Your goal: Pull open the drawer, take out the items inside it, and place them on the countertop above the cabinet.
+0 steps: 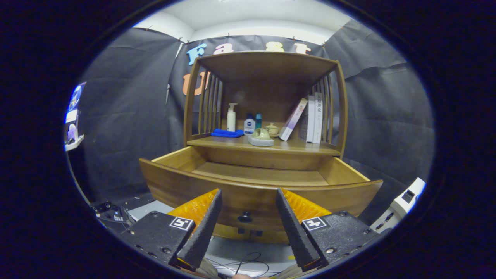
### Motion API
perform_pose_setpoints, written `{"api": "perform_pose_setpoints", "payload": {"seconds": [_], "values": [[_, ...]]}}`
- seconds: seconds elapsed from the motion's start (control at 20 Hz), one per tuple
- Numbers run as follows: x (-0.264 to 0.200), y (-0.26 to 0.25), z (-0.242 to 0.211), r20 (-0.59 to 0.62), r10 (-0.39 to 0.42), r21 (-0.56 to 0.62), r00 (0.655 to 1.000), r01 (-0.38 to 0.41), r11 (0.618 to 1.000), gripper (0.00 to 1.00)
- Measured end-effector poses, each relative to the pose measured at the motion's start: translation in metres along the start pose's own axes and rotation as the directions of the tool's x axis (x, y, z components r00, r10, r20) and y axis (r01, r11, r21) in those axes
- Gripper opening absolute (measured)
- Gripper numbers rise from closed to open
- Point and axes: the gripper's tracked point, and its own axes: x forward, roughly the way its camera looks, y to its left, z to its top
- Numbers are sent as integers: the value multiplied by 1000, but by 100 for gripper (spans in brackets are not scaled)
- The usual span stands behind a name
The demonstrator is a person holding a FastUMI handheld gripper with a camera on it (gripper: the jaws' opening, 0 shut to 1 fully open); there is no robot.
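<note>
The drawer (255,182) is pulled open, nothing visible inside. The gripper (248,201) is spread wide and holds nothing, with one knob (244,217) seen between its fingers. On the countertop (294,146): three bottles, two teapots, one blue cloth (227,133), some books (310,118).

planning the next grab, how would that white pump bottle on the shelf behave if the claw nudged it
The white pump bottle stands tall and narrow, so it would probably tip rather than slide. It looks like smooth plastic, likely slippery. The open claw sits by the drawer knob.
</note>
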Motion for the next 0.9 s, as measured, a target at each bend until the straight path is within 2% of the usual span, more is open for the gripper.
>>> {"api": "perform_pose_setpoints", "payload": {"seconds": [0.3,0.45,0.6,0.9], "values": [[28,-1,-39,-99,-31,77,995,39,996,88],[35,-2,-41,-93,-67,93,993,76,993,88],[36,-4,-48,-104,-126,35,987,130,991,88],[50,-7,-43,-113,-144,103,983,156,982,88]]}}
